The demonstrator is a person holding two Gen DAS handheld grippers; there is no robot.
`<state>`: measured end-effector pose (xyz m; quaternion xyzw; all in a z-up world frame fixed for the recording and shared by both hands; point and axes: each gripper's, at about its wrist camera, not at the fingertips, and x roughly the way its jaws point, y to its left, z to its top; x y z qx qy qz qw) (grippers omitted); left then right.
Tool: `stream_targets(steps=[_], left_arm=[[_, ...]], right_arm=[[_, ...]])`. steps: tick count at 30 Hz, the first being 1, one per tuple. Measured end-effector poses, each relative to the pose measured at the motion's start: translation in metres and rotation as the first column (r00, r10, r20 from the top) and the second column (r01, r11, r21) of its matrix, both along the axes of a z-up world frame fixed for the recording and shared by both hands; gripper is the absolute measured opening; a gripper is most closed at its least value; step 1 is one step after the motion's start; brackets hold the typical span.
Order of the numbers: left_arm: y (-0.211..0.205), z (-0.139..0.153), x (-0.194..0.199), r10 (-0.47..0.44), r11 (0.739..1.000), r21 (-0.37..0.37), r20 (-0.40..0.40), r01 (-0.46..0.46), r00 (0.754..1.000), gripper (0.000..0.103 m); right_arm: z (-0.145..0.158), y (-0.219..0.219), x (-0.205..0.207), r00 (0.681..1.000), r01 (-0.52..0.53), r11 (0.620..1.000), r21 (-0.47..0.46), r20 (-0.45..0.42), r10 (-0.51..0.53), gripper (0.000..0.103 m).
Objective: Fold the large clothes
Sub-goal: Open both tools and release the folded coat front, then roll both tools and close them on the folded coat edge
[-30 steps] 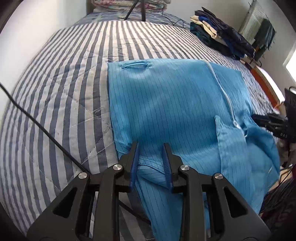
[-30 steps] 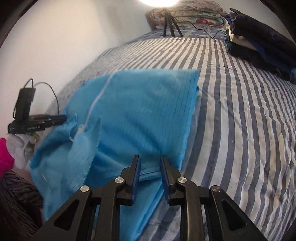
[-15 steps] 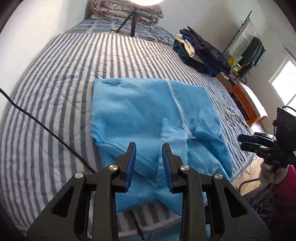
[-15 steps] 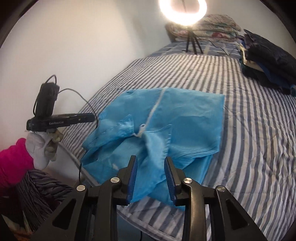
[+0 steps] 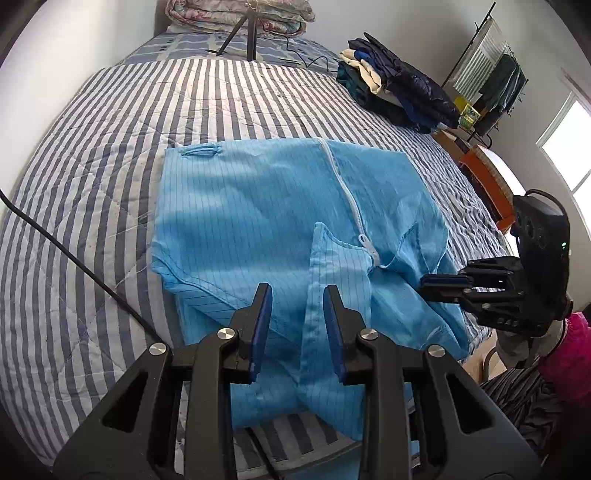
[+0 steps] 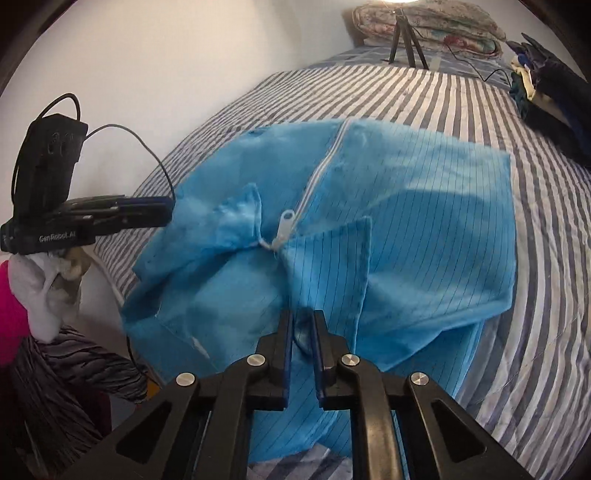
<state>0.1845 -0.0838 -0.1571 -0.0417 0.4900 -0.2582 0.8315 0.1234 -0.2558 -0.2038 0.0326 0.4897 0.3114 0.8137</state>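
A large light-blue garment (image 5: 258, 206) with thin dark pinstripes lies spread on a bed with a blue-and-white striped quilt (image 5: 92, 177), its near part bunched at the bed's near edge and hanging a little over it. A white zipper (image 5: 345, 184) runs down the middle of the cloth and ends in a pale pull tab (image 6: 284, 225), where the fabric gathers into creases. The far part lies fairly flat, with a small sewn loop (image 5: 201, 150) near its far left corner; two collar-like flaps stand up on either side of the zipper's end.

The left claw (image 5: 297, 328) sits over the near folds with its blue-padded jaws partly apart. A raised seamed edge of the cloth stands between them, but the pads do not press on it. The right claw (image 6: 303, 343) is closing, its jaws narrow, with a dark fold of the blue fabric between the pads; from the left wrist view it (image 5: 447, 286) reaches in from the right at the garment's edge.

A black cable (image 5: 74, 258) crosses the quilt on the left. A pile of dark clothes (image 5: 399, 88) lies at the far right of the bed, and a tripod (image 5: 243, 33) stands at its head.
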Motion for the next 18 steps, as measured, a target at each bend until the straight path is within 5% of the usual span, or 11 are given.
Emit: stream_targets(steps=[3, 6, 9, 14, 18], left_arm=[[0.011, 0.003, 0.009, 0.030, 0.999, -0.025, 0.011, -0.030, 0.999, 0.028], [0.025, 0.004, 0.025, 0.084, 0.995, -0.053, 0.012, -0.083, 0.996, 0.028], [0.031, -0.007, 0.039, 0.106, 0.994, -0.004, 0.014, -0.106, 0.994, 0.028], [0.042, -0.056, 0.044, 0.107, 0.994, 0.047, -0.109, -0.103, 0.988, 0.028], [0.045, -0.050, 0.036, 0.080, 0.995, 0.065, -0.089, -0.074, 0.993, 0.028]], right_arm=[[0.020, -0.015, 0.000, 0.999, 0.014, 0.997, 0.075, 0.045, -0.018, 0.018], [0.027, -0.031, 0.010, 0.992, 0.093, 0.995, 0.045, 0.086, -0.096, 0.023], [0.019, -0.045, 0.024, 0.978, 0.182, 0.983, -0.022, 0.106, -0.179, 0.023], [-0.023, -0.057, 0.023, 0.976, 0.216, 0.972, -0.096, -0.007, -0.218, 0.023], [-0.015, -0.055, 0.011, 0.975, 0.219, 0.965, -0.148, -0.016, -0.223, 0.023]])
